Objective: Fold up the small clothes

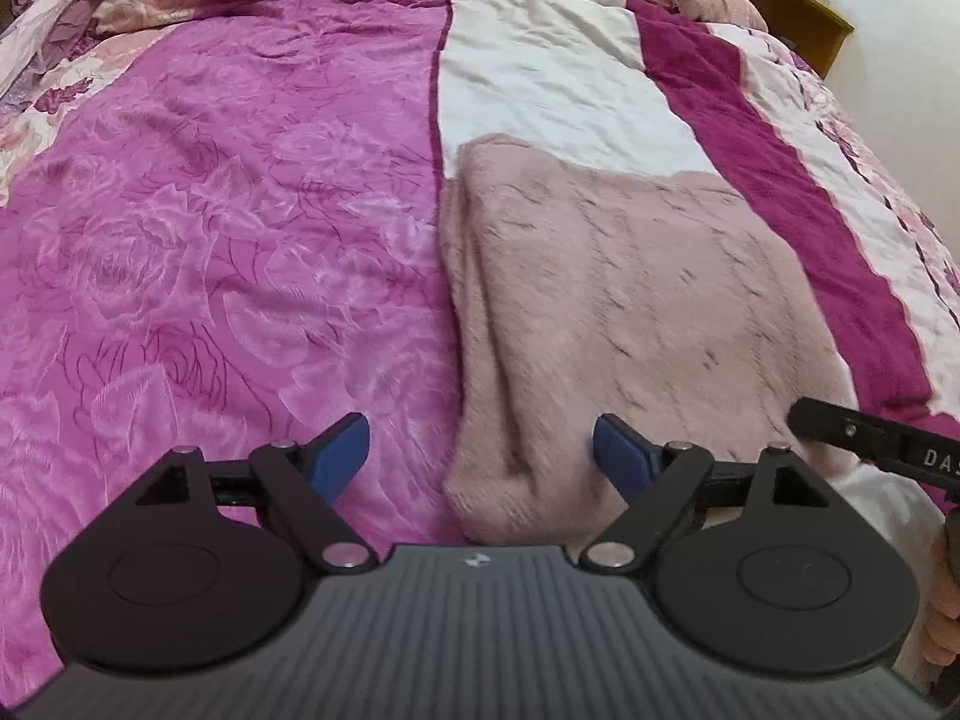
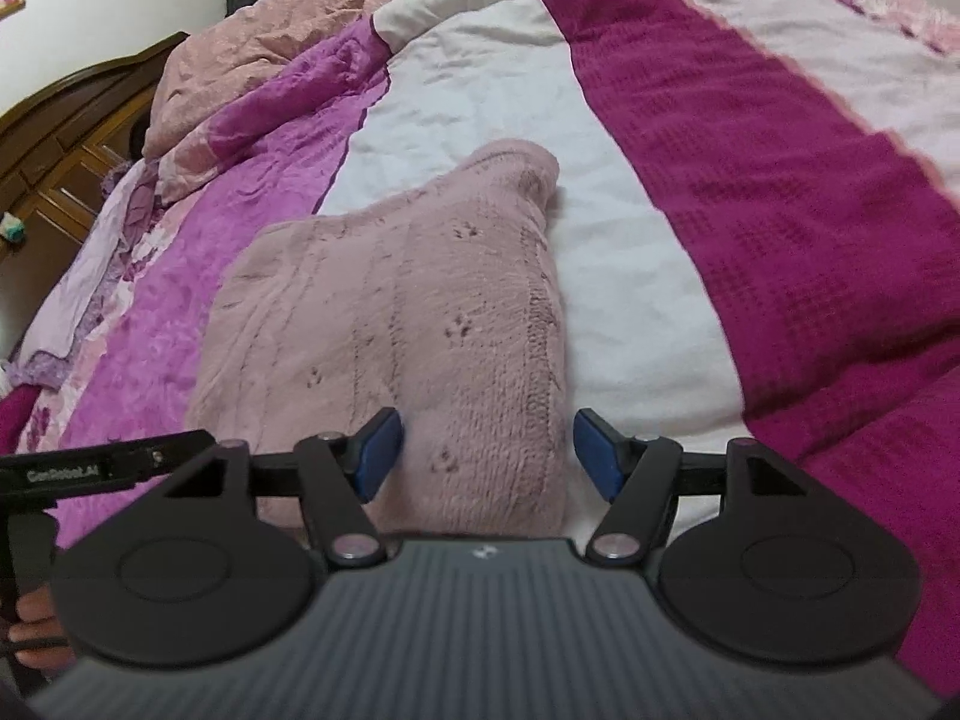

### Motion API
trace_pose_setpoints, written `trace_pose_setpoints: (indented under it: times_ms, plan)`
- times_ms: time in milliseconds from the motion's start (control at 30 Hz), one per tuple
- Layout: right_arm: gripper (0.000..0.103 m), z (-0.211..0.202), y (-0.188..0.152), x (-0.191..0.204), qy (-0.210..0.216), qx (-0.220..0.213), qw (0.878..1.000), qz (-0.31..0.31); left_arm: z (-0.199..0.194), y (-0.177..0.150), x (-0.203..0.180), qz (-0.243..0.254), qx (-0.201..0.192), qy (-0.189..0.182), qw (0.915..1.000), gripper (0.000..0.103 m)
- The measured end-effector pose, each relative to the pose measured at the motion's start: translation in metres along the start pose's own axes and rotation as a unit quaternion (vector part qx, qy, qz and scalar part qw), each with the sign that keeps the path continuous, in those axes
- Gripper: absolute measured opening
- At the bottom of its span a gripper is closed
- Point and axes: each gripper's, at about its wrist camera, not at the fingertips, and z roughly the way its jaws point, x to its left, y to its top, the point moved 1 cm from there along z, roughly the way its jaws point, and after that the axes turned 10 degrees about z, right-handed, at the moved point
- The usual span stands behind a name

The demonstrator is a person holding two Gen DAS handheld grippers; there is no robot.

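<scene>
A fuzzy pale-pink garment (image 1: 630,312) lies folded flat on the bed, mostly on the white stripe of the quilt; it also shows in the right wrist view (image 2: 396,312). My left gripper (image 1: 480,456) is open and empty, its blue pads straddling the garment's near left corner from above. My right gripper (image 2: 486,456) is open and empty, over the garment's near right edge. The right gripper's body (image 1: 882,450) shows at the right edge of the left wrist view, and the left gripper's body (image 2: 102,465) shows at the left of the right wrist view.
The bed is covered by a quilt with a magenta rose-print panel (image 1: 210,240), a white stripe (image 1: 540,78) and a dark magenta stripe (image 2: 780,192). A bunched pink duvet (image 2: 270,48) lies at the head. A wooden headboard (image 2: 66,138) stands beyond.
</scene>
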Motion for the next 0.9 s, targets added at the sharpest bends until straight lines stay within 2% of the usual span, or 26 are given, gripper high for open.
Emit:
trace_pose_setpoints:
  times_ms: [200, 267, 467, 900]
  plan:
    - [0.08, -0.016, -0.02, 0.007, -0.025, -0.009, 0.999, -0.029, -0.006, -0.024, -0.027, 0.007, 0.016, 0.001, 0.9998, 0.092]
    - [0.08, -0.015, -0.027, 0.009, -0.036, 0.005, 0.998, -0.043, 0.0, -0.032, -0.035, 0.013, 0.026, 0.0, 0.9996, 0.093]
    - [0.079, -0.009, -0.043, 0.011, -0.066, 0.017, 0.995, -0.07, 0.02, -0.049, -0.041, -0.011, 0.068, 0.003, 0.9976, 0.093]
    - [0.079, 0.001, -0.052, 0.01, -0.082, 0.019, 0.993, -0.087, 0.026, -0.053, -0.053, 0.019, 0.071, 0.021, 0.9971, 0.097]
